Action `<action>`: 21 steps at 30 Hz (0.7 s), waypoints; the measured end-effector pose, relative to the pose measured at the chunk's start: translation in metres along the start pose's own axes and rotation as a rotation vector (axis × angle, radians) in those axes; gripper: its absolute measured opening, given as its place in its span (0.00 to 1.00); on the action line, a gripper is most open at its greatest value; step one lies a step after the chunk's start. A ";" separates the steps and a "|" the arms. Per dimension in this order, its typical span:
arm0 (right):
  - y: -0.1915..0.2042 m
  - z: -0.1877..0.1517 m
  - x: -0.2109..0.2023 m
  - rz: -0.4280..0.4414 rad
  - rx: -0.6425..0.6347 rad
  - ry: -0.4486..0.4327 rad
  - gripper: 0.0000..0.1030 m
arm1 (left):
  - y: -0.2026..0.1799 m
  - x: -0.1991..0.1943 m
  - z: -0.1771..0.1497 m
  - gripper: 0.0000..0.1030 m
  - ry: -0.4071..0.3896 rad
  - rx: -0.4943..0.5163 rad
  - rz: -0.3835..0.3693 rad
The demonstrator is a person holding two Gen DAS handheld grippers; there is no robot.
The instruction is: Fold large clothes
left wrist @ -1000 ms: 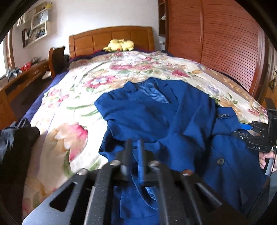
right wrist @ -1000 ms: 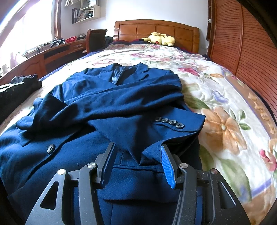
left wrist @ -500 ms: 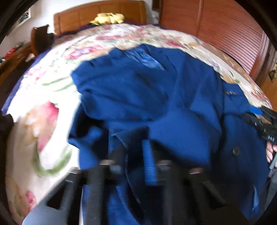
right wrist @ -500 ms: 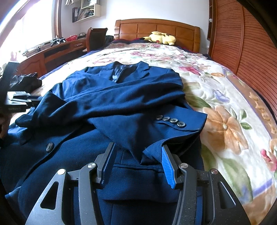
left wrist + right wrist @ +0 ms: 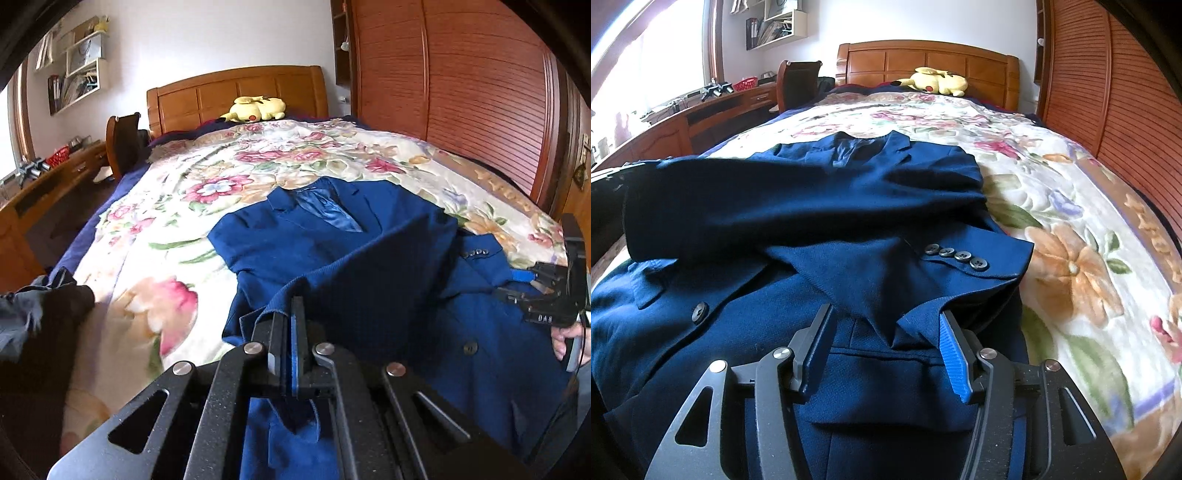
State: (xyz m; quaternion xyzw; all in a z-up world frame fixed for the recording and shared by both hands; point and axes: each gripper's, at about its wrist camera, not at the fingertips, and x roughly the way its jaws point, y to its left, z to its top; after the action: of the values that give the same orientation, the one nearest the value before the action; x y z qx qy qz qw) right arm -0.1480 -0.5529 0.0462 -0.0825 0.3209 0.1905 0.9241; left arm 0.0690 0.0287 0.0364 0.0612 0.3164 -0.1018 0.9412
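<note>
1. The left wrist camera sits just behind its tool (image 5: pixel 291 325), angled down the bed (image 5: pixel 155 258) toward the headboard (image 5: pixel 236 96), with the blue jacket (image 5: pixel 369 266) close ahead.
2. At that view's right edge, well to the side of the tool, the right tool (image 5: pixel 532 280) shows.
3. The right wrist camera sits just behind its own tool (image 5: pixel 886 343), facing the same way, low over the jacket (image 5: pixel 812 206).
4. Both views share the jacket, the floral bed (image 5: pixel 1071 206), the headboard (image 5: pixel 923 62) and the yellow plush toy (image 5: pixel 256 108) (image 5: pixel 938 81) far beyond the tools.
</note>
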 end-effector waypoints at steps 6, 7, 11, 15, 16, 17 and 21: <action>0.001 0.000 -0.002 -0.003 -0.001 -0.001 0.55 | -0.021 0.003 -0.033 0.01 0.091 0.044 -0.046; 0.001 0.000 -0.003 -0.007 -0.003 0.000 0.55 | -0.026 0.002 -0.038 0.01 0.096 0.052 -0.054; 0.000 -0.002 -0.012 -0.020 -0.007 -0.005 0.55 | -0.038 -0.007 -0.056 0.01 0.099 0.057 -0.076; -0.002 -0.009 -0.028 -0.021 0.000 -0.009 0.55 | -0.044 -0.014 -0.067 0.01 0.091 0.039 -0.107; -0.002 -0.010 -0.033 -0.022 0.001 -0.012 0.55 | -0.045 -0.016 -0.070 0.01 0.090 0.034 -0.113; -0.002 -0.012 -0.038 -0.022 0.001 -0.017 0.55 | -0.048 -0.017 -0.072 0.01 0.088 0.034 -0.116; 0.002 -0.015 -0.058 -0.017 -0.004 -0.037 0.55 | -0.057 -0.024 -0.076 0.01 0.076 0.031 -0.132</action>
State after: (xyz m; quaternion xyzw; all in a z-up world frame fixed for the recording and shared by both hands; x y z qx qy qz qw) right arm -0.1991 -0.5727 0.0714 -0.0835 0.3029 0.1845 0.9313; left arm -0.0071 -0.0094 -0.0127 0.0587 0.3537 -0.1662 0.9186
